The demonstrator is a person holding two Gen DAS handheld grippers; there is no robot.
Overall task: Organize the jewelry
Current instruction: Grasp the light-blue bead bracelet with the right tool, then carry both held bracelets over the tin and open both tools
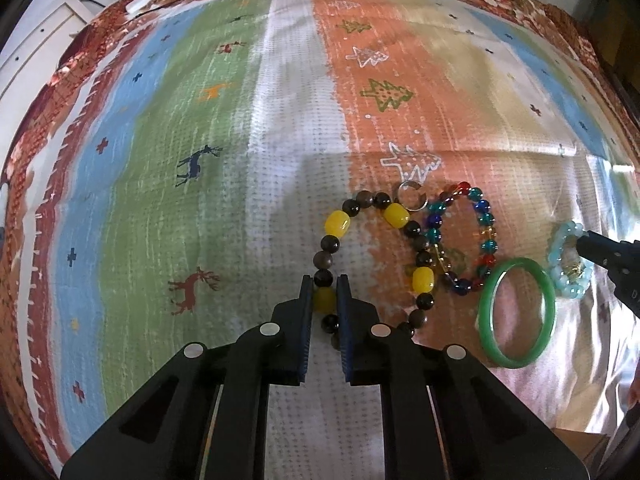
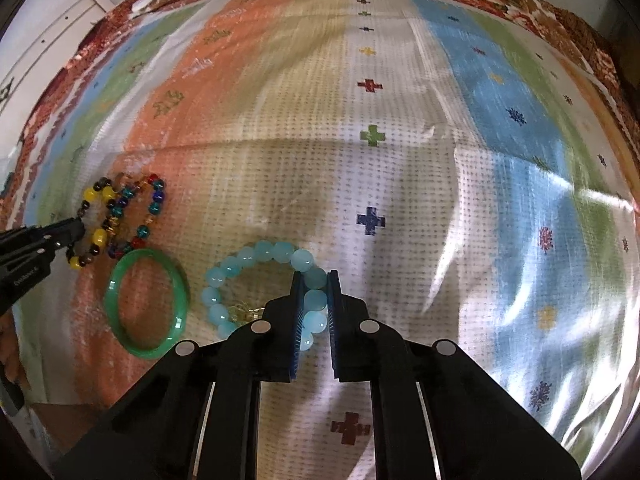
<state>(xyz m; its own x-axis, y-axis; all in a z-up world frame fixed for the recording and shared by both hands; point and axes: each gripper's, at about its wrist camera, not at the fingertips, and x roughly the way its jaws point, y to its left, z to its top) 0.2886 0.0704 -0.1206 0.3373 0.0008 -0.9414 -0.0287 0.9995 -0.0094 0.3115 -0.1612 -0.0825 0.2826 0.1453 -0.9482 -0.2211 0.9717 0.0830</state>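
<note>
Jewelry lies in a tight cluster on a striped, patterned cloth, and the green bangle serves as the landmark for all of it. Farthest left of the bangle, the left gripper is clenched on a yellow bead of the brown-and-yellow bracelet, the strand running between its jaws. Between that bracelet and the bangle sits the multicolour glass bracelet, overlapping the brown strand along one side and nearly touching the bangle's rim. A small silver ring lies beyond the bangle, at the point where the two beaded bracelets meet. The bangle itself lies flat and free. Just right of it, the pale blue bracelet is grasped by the right gripper, jaws closed over two or three beads on its right side; a small gold charm shows inside the loop.

The chief risk is on the left: because the brown strand and the glass bracelet overlap, pulling the brown one away is likely to drag the glass one along, and that could knock the silver ring off across the cloth. Round, glossy beads may also slip out of flat pads if the grip is only on one bead's curve. On the right, a sideways pull toward the bangle would shove it; lifting clear first looks safer.
</note>
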